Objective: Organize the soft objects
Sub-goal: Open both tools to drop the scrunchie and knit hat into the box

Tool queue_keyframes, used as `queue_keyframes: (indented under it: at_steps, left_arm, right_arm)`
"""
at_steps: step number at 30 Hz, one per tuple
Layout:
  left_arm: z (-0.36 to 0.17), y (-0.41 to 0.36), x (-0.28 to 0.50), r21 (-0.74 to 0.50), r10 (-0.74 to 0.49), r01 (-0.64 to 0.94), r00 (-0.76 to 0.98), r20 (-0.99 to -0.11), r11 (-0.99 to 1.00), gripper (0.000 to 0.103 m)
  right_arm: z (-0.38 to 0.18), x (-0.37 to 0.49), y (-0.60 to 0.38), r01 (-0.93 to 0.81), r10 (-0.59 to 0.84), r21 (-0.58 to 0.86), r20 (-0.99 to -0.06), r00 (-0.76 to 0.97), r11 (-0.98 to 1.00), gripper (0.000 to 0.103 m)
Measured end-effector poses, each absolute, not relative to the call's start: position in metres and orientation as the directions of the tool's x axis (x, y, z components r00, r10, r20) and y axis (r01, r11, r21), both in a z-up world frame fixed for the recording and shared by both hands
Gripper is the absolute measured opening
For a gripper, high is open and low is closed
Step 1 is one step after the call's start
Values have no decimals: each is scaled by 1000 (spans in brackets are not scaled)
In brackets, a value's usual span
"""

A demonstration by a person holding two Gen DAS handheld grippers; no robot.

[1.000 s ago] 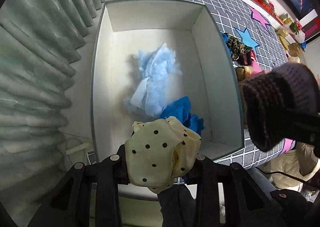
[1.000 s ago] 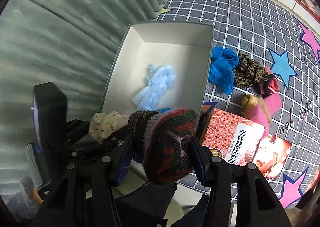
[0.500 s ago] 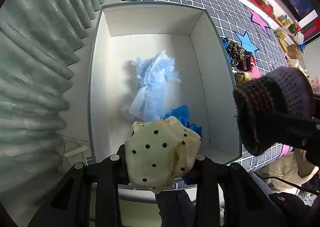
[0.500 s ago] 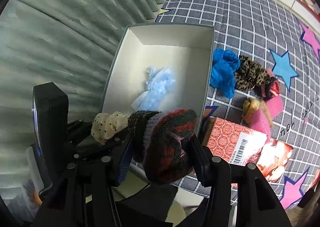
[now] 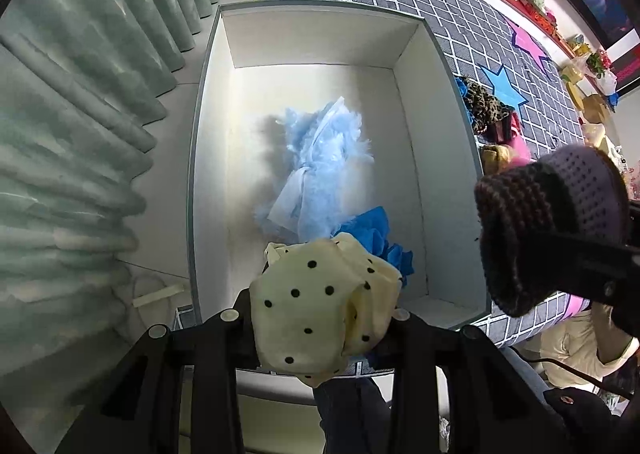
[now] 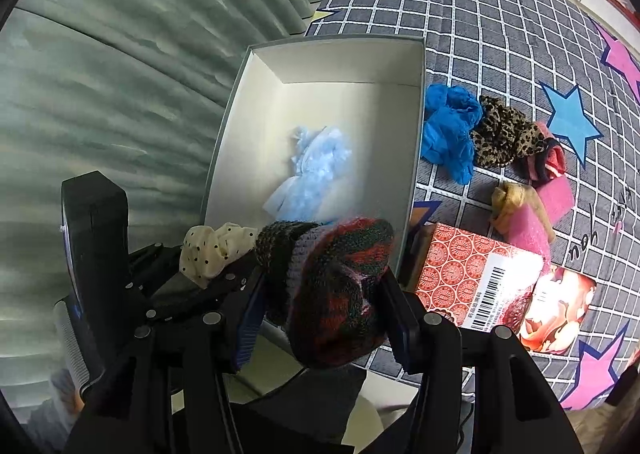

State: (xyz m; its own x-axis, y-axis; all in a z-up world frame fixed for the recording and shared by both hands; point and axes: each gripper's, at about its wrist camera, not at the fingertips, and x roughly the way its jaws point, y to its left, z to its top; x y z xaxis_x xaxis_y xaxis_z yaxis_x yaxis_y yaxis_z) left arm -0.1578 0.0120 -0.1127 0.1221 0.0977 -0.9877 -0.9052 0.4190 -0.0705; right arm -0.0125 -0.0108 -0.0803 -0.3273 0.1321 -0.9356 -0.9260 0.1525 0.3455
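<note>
Over the last second we note both loads carried forward above the near end of the white rectangular cardboard box [image 5: 436, 158], the left gripper [image 5: 320, 314] clamped on the cream polka-dotted fabric piece [image 5: 316, 310], the right gripper [image 6: 320, 306] on the red-green knitted woollen item [image 6: 336, 286], so release seems imminent.

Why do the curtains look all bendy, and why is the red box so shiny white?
Left wrist view: the fisheye lens bends the curtains and the white box rim. Right wrist view: glare whitens the red carton near its barcode, and the corners go black.
</note>
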Motion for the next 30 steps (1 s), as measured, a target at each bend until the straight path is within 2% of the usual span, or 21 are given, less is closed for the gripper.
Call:
queue_keyframes:
  at_steps: [12, 15, 30]
  left_arm:
    - [-114, 13, -159, -43, 107, -909, 95, -990, 414, 38]
    - [-112, 12, -157, 15, 142, -906, 50, -989, 423, 38]
    - [-114, 17, -160, -12, 125, -908, 70, -990, 418, 38]
  right_arm:
    - [-76, -17, -7, -939, 143, 318, -943, -300, 127, 55]
    - [-75, -20, -4, -946, 147, 305, -946, -288, 112, 55]
    - [-79, -25, -2, -950, 122, 296, -951, -284, 98, 55]
